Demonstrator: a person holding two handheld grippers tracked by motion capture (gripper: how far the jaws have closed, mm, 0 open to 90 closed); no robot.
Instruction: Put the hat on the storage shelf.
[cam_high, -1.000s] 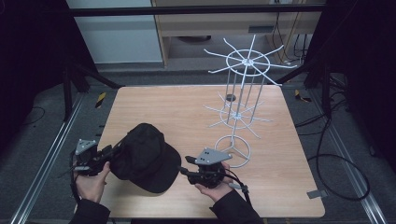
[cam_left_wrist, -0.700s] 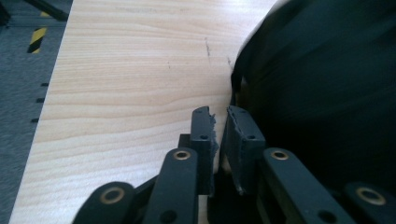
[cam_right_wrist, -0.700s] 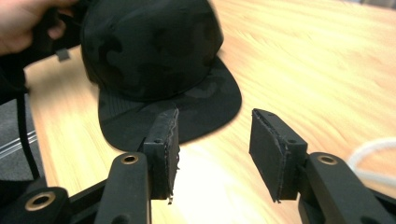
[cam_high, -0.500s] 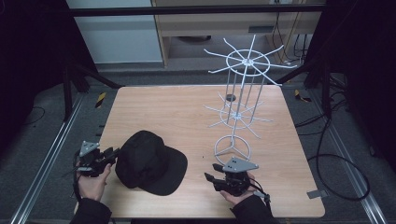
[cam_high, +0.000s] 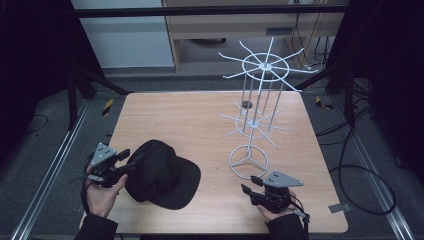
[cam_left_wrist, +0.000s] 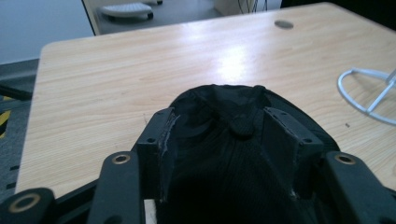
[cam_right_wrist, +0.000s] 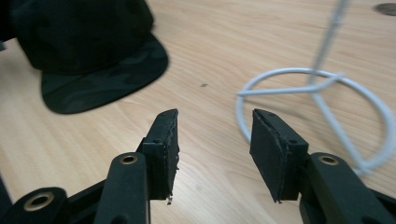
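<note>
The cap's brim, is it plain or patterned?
Dark camouflage on the cap's brim, clearest in the right gripper view.

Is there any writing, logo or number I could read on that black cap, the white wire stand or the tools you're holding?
None can be read.
Black fabric cap: plain dark cloth, no logo or lettering visible.
White wire rack: bare wire, no label.
Left gripper and right gripper: black jaws and brass rivets, no markings.
Light wooden table: no text.
</note>
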